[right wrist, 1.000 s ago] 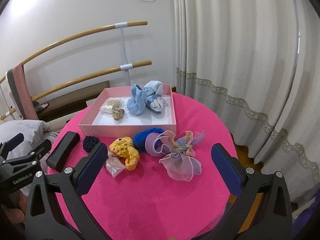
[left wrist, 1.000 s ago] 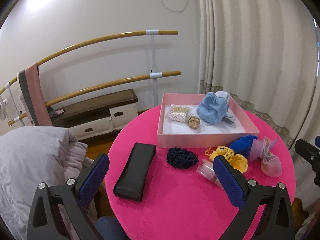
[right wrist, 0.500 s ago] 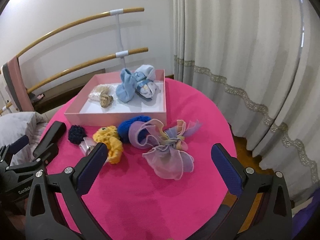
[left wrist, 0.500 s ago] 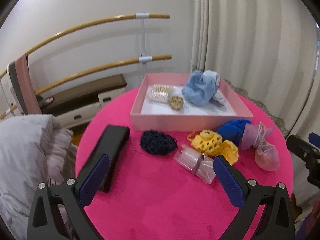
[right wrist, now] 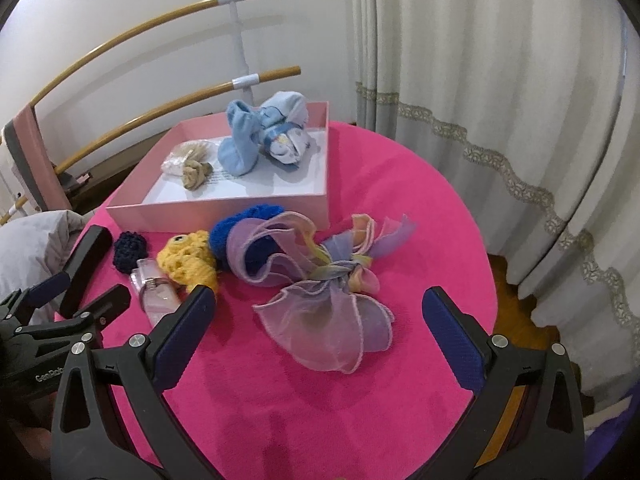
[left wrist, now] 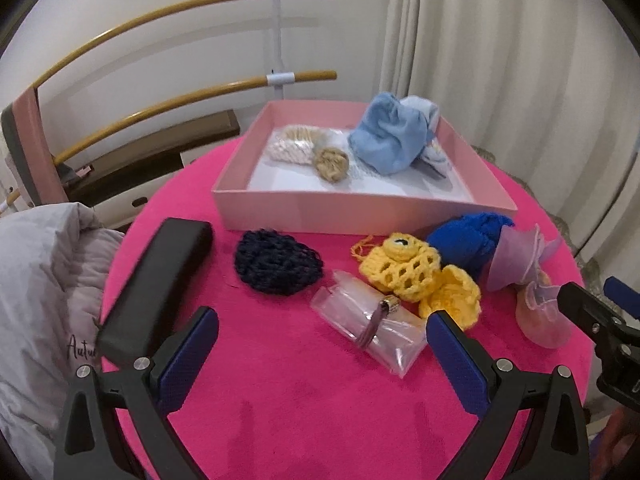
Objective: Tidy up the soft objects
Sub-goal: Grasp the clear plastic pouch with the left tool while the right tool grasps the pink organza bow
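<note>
On the round pink table (left wrist: 280,400) stands a pink box (left wrist: 332,210) holding light blue cloth items (left wrist: 390,142), a beige knit piece (left wrist: 332,158) and a white bag (left wrist: 290,146). In front of it lie a dark navy knit (left wrist: 276,262), a clear plastic packet (left wrist: 370,326), a yellow crochet piece (left wrist: 416,276), a bright blue knit (left wrist: 466,240) and a sheer lilac organza pouch (right wrist: 324,312). My left gripper (left wrist: 320,356) is open, low over the packet. My right gripper (right wrist: 320,328) is open around the organza pouch, holding nothing.
A black padded case (left wrist: 156,284) lies at the table's left side. A grey quilt (left wrist: 36,300) sits left of the table. Wooden rails (left wrist: 180,12) and a low bench (left wrist: 160,152) stand behind; curtains (right wrist: 500,100) hang on the right.
Both grippers have moved forward and lower toward the table; the loose items look larger and closer. Nothing on the table has shifted and both grippers stay open.
</note>
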The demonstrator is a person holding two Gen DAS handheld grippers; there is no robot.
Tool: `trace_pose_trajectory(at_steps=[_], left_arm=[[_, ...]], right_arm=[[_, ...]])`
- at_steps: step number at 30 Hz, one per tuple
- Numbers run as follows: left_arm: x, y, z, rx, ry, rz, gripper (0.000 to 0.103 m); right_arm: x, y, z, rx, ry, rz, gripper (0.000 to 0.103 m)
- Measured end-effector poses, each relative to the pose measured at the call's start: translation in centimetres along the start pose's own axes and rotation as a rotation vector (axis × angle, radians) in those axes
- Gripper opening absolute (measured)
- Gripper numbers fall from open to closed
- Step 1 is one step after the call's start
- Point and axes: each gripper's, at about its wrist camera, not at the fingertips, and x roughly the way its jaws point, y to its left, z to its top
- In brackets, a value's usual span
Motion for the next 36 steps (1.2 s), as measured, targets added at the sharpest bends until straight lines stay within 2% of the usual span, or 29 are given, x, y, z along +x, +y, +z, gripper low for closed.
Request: trace_pose_trajectory(at_steps=[7,13,19,22,25,28,29,30,33,36], left_arm=[[3.8,-1.6,0.5,0.037,0.036,0.036,0.103],[5.6,-1.0,0.0,0.003,0.022,0.023,0.103],[7.0,-1.0,-0.2,-0.004,0.04,0.026,0.103],[7.9,-1.4,-0.1,0.014,0.067,0.017,0.088],[7.8,-1.4,-0.1,0.017,0.064,0.003,0.075],[7.3,-1.2,-0.1,0.011,0.058,-0.008,0.054],[6.9,-0.9,-0.2,0.004,0.057,-0.018,0.044],[6.7,-0.7,-0.3,0.002,0.06,-0.025,0.039],[6.3,0.0,-0.3,-0.003,0.067,-0.049,0.038],[5.9,0.5,-0.3,-0.008,0.069,-0.063,0.037]], right_arm=[[2.2,-0.3,-0.2,0.003,0.049,0.0,0.103],[3.5,-0.4,-0.5,-0.006,0.082,-0.001,0.103],[5.0,-0.8,-0.6,0.003,0.106,0.002,0.097],[5.6,-0.8,-0.6,0.002,0.118,0.004,0.091],[6.1,-0.7,-0.6,-0.002,0.127,0.009,0.081],[6.4,-0.5,-0.7,-0.005,0.13,0.017,0.069],[6.3,-0.5,-0.8,-0.007,0.13,0.018,0.062],[6.3,-0.5,-0.9,-0.006,0.128,0.019,0.056],[6.0,-0.8,-0.9,0.0,0.125,0.032,0.04],[5.7,-0.8,-1.1,-0.003,0.127,0.039,0.033]])
